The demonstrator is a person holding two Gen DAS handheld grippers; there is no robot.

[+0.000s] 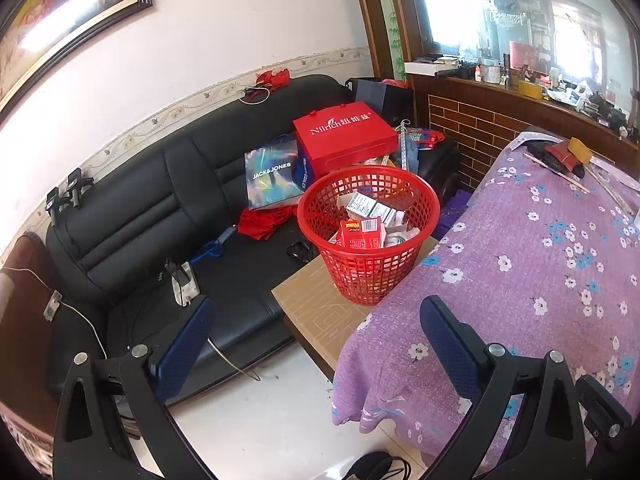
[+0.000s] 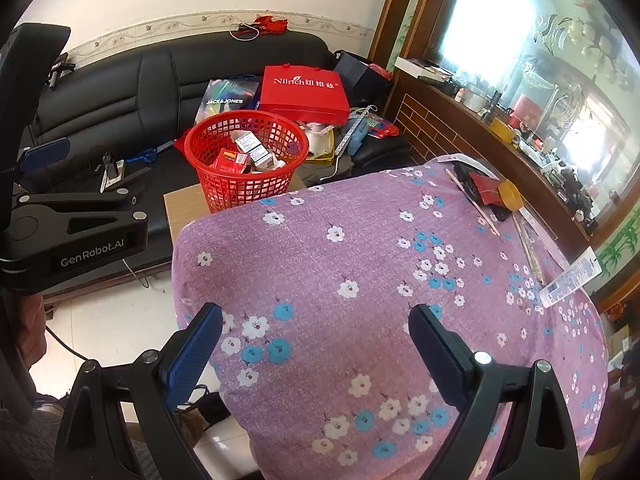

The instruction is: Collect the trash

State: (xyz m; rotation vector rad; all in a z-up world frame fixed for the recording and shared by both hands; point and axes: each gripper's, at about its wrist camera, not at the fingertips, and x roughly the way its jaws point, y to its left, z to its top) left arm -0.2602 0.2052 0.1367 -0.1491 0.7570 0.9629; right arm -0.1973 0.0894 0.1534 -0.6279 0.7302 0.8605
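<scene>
Both the left gripper and the right gripper are held spread wide with nothing between their fingers, above the flowered purple cloth. Beyond it, boxes are seen inside the red basket, set on a cardboard sheet beside the black sofa.

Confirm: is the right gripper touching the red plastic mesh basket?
Apart. The right wrist view shows the right gripper open over the purple floral tablecloth, with a wide stretch of cloth between its fingertips and the red plastic mesh basket.
</scene>
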